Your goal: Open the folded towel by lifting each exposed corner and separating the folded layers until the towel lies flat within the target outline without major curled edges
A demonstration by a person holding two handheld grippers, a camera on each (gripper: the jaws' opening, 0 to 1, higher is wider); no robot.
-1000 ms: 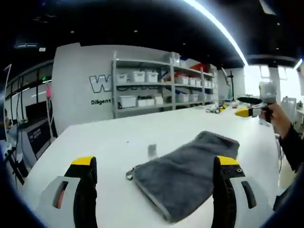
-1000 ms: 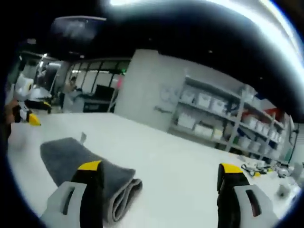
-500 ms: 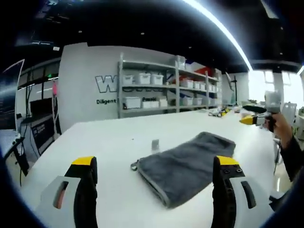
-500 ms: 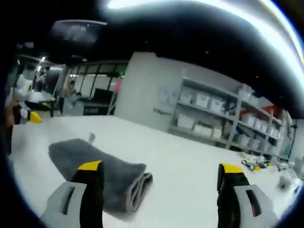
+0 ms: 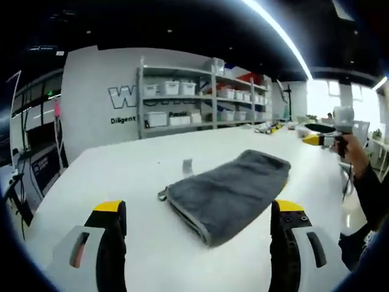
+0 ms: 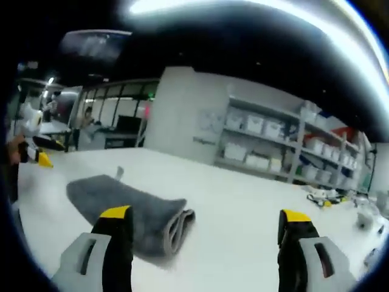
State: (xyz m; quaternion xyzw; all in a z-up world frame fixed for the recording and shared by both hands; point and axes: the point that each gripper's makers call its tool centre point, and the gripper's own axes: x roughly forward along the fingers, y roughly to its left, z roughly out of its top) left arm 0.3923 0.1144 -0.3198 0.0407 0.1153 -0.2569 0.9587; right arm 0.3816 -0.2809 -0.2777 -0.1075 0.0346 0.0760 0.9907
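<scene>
Both jaw pairs spread, empty, short of the folded towel [image 5: 228,194]; approach step; next, pinching a top-layer corner near the loop tag [image 5: 162,195].

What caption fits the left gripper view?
Open left gripper faces a folded grey towel on a white table.

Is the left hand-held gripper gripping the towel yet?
No. In the left gripper view the left hand-held gripper is open above the table, its jaws apart either side of the folded grey towel, not touching it.
</scene>
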